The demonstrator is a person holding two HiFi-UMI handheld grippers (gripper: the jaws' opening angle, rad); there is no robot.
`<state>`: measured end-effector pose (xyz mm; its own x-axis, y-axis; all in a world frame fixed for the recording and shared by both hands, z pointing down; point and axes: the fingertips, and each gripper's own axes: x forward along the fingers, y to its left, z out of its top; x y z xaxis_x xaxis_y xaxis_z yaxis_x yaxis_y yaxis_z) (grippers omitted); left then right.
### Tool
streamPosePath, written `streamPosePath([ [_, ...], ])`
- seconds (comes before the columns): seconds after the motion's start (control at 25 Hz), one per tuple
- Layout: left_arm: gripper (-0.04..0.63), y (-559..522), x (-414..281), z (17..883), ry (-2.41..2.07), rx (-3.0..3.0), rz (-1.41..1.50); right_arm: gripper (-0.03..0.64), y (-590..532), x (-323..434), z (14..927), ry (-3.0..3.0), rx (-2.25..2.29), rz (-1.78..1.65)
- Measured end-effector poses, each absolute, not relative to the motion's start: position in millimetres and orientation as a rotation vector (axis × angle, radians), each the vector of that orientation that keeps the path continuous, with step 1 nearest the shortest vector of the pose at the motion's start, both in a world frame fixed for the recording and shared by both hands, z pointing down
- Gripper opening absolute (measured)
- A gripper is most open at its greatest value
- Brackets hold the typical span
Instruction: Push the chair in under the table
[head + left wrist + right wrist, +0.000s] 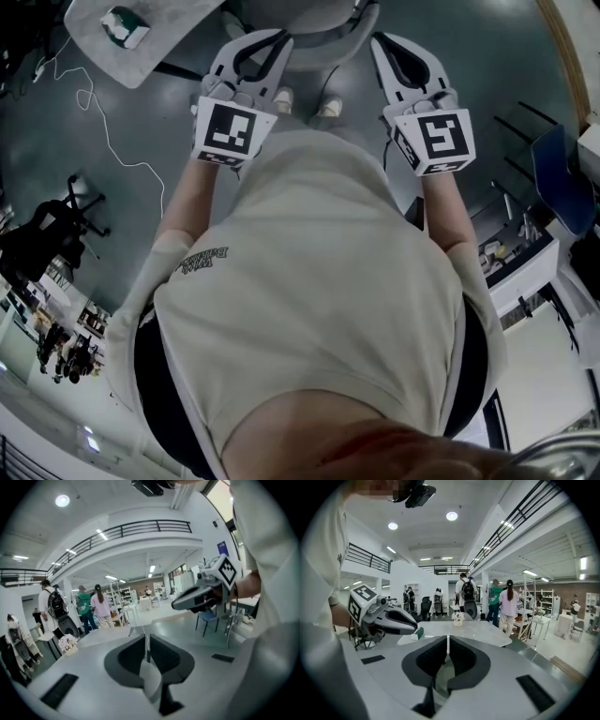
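Head view: the bench (159,37) lies ahead-left of your left gripper (267,42), closed and empty. The chair (323,26) sits just ahead, between it and your right gripper (384,45), also closed. You're likely approaching; next, press both against the chair and push benchward.

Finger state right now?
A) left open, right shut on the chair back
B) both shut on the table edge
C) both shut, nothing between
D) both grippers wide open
C: in their own views, the left gripper and the right gripper each show fingers pressed together with nothing between them.
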<state>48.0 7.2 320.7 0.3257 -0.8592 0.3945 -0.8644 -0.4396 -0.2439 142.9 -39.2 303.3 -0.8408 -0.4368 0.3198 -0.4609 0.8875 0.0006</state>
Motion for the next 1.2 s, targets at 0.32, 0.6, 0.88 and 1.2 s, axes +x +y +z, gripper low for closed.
streamPosePath([
  [0.32, 0.195, 15, 60, 388, -1.227, 2.642, 1.197, 0.178, -29, 131, 359, -2.537, 0.334, -0.005],
  [0.6, 0.236, 32, 58, 487, -0.773, 2.61, 1.617, 0.25, -15, 128, 447, -2.296, 0.069, -0.08],
  [0.88, 0.238, 50, 65, 576, -0.517, 2.546, 1.686, 0.268, 5, 120, 519, -2.177, -0.119, -0.069],
  [1.2, 0.239, 58, 54, 645, -0.365, 2.484, 1.711, 0.273, 24, 103, 587, -2.084, -0.263, -0.082],
])
